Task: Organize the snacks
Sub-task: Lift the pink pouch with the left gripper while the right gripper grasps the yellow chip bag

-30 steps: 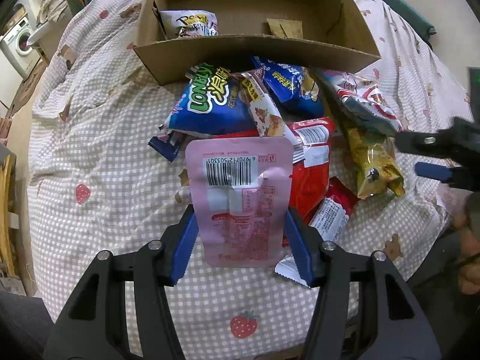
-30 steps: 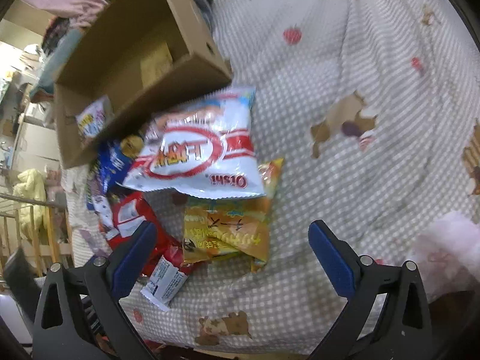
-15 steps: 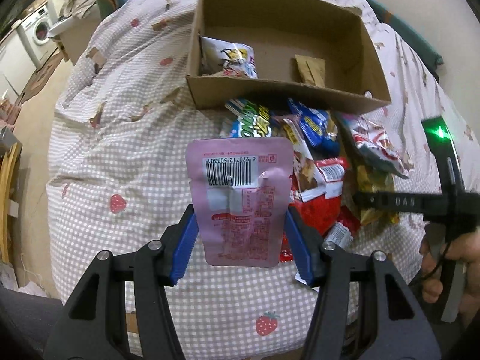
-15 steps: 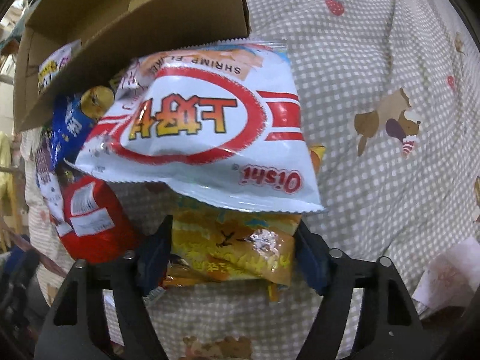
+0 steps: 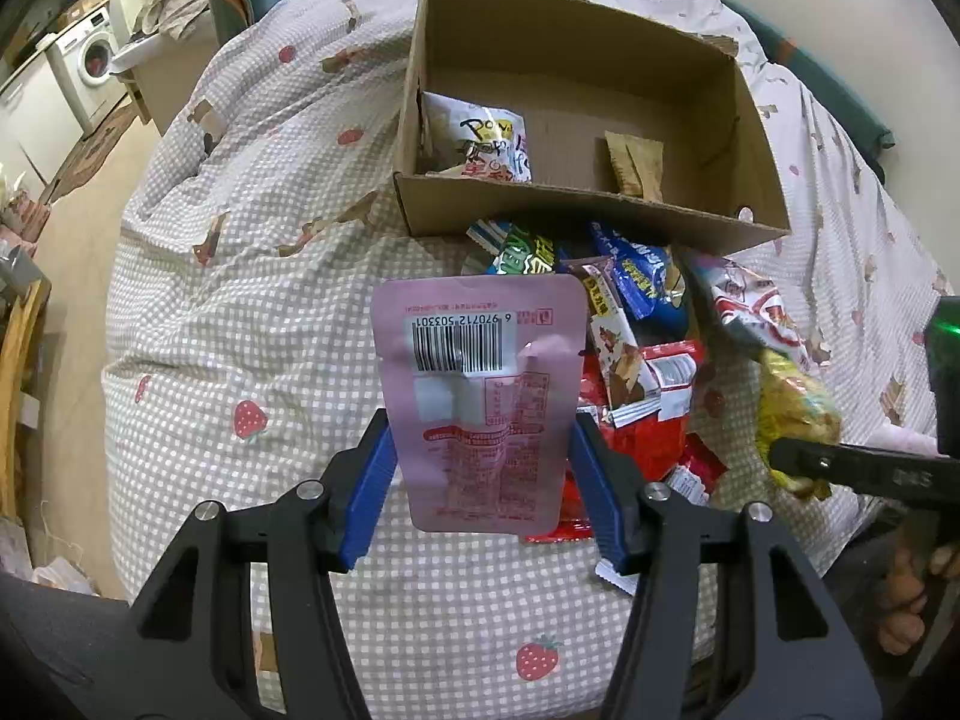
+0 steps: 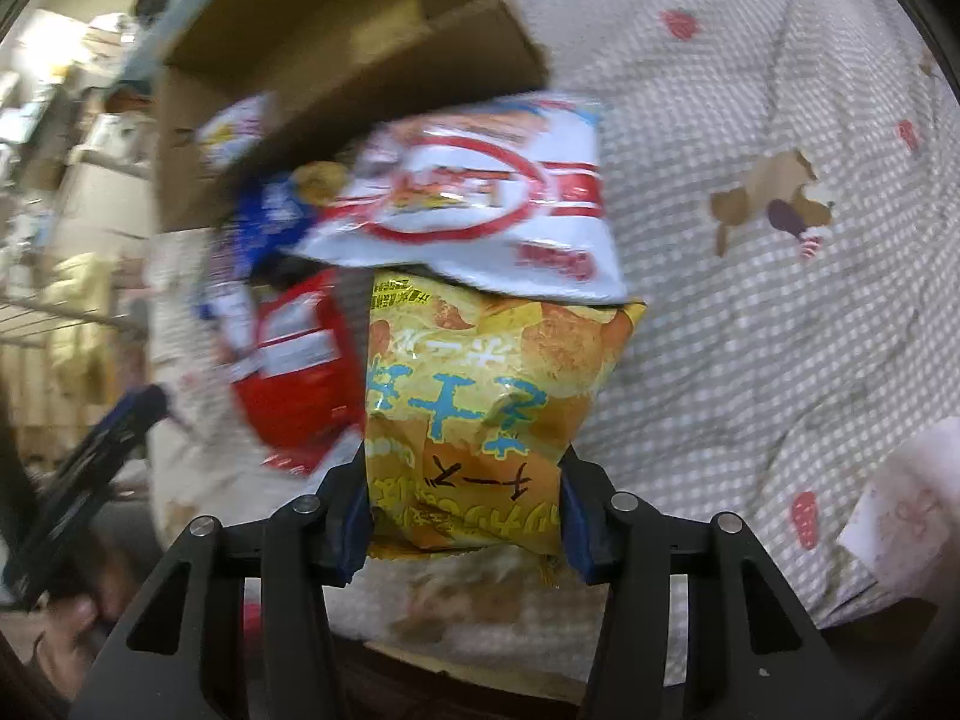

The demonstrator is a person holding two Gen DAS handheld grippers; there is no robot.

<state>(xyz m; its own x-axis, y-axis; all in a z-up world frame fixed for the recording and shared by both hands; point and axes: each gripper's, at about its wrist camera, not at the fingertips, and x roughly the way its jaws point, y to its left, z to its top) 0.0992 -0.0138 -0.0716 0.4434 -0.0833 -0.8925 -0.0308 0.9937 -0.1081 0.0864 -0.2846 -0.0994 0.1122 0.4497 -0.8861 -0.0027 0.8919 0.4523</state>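
Checked bedspread [image 5: 240,312] | left tool [image 5: 480,480] clamps pink pouch [image 5: 480,396] | right tool [image 6: 462,516] clamps yellow bag [image 6: 480,408]

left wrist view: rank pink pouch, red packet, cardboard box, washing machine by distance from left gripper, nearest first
1. pink pouch: clamped in the left gripper.
2. red packet: just right of the pouch, on the bedspread.
3. cardboard box: ahead, beyond the snack pile.
4. washing machine: far upper left, off the bed.

left gripper [image 5: 483,480] | jaws clamp pink pouch [image 5: 480,402] | above checked blanket [image 5: 240,312]
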